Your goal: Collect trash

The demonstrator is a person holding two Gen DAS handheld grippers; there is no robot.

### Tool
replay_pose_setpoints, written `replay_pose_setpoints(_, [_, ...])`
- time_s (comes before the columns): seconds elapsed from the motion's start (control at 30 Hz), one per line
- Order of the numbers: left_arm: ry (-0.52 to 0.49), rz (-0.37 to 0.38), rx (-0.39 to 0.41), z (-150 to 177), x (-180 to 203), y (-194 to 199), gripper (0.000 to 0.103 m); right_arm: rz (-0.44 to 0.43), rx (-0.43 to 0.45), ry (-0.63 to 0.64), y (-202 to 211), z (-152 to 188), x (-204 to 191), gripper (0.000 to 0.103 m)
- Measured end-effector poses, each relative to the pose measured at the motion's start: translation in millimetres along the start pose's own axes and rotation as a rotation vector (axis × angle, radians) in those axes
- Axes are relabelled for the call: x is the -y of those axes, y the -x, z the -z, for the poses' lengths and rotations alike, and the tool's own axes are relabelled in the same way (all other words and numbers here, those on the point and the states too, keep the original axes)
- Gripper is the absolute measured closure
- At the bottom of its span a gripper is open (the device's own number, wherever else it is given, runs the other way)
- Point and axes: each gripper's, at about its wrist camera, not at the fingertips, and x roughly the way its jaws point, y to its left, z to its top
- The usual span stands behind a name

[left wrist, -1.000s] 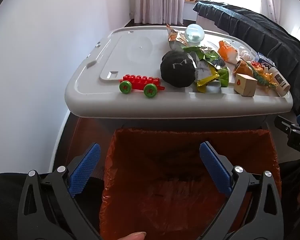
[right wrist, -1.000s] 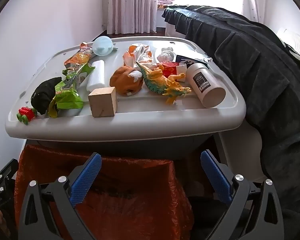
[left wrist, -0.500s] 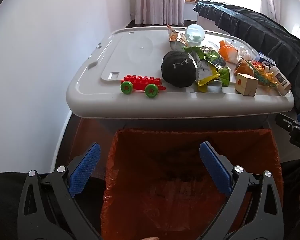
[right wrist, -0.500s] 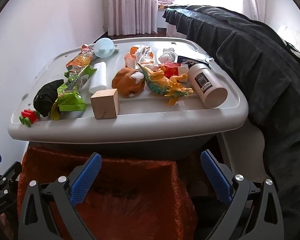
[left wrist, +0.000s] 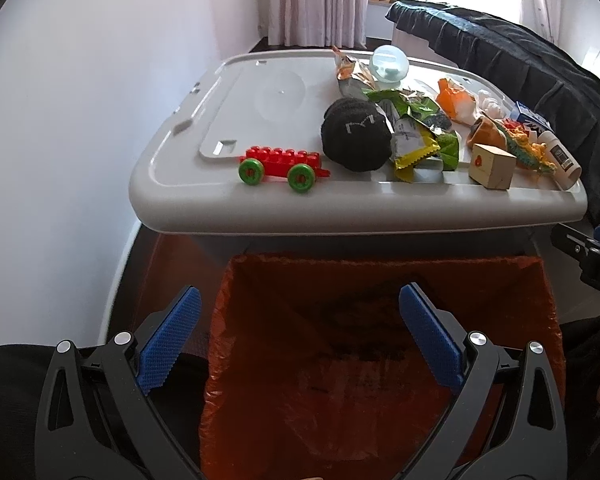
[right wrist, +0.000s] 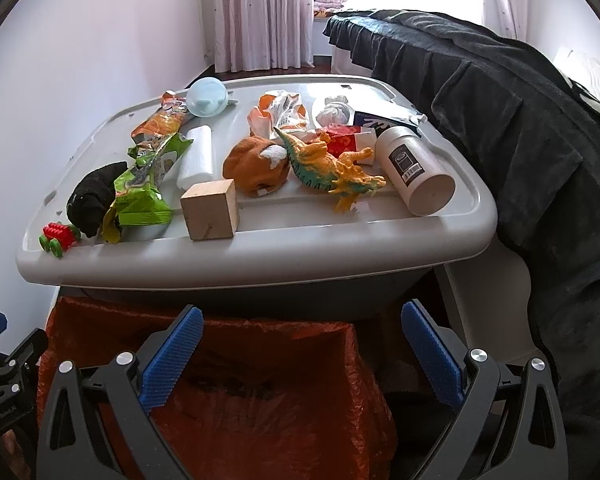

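An orange trash bag (left wrist: pixel 380 360) (right wrist: pixel 260 392) hangs open below the front edge of a grey bin lid (left wrist: pixel 340 208) (right wrist: pixel 260 252). On the lid lie green snack wrappers (left wrist: pixel 420 136) (right wrist: pixel 148 184), an orange wrapper (left wrist: pixel 454 100) (right wrist: pixel 278 114), a crumpled white tissue (right wrist: pixel 332 112) and a white bottle (right wrist: pixel 414 170). My left gripper (left wrist: pixel 300 336) is open above the bag's mouth, holding nothing. My right gripper (right wrist: pixel 300 344) is open too, over the bag's right side, and also holds nothing.
Toys share the lid: a red brick car (left wrist: pixel 280 164), a black sock ball (left wrist: pixel 356 140), a wooden cube (right wrist: pixel 210 210), a plastic dinosaur (right wrist: pixel 328 164), an orange plush (right wrist: pixel 256 164). A dark blanket-covered bed (right wrist: pixel 520 140) stands right; a white wall (left wrist: pixel 80 120) is left.
Both grippers have drawn back and risen slightly, so the lid sits a little farther off. Both stay open.
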Motion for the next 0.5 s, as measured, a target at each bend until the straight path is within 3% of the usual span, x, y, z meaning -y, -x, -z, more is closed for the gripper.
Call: replay_pose_setpoints(0.5, [0.037,-0.021,-0.033,0.9,-7.9,-6.2,0.007,-0.009,0.002,0.001,0.1,0.0,-3.6,0.005])
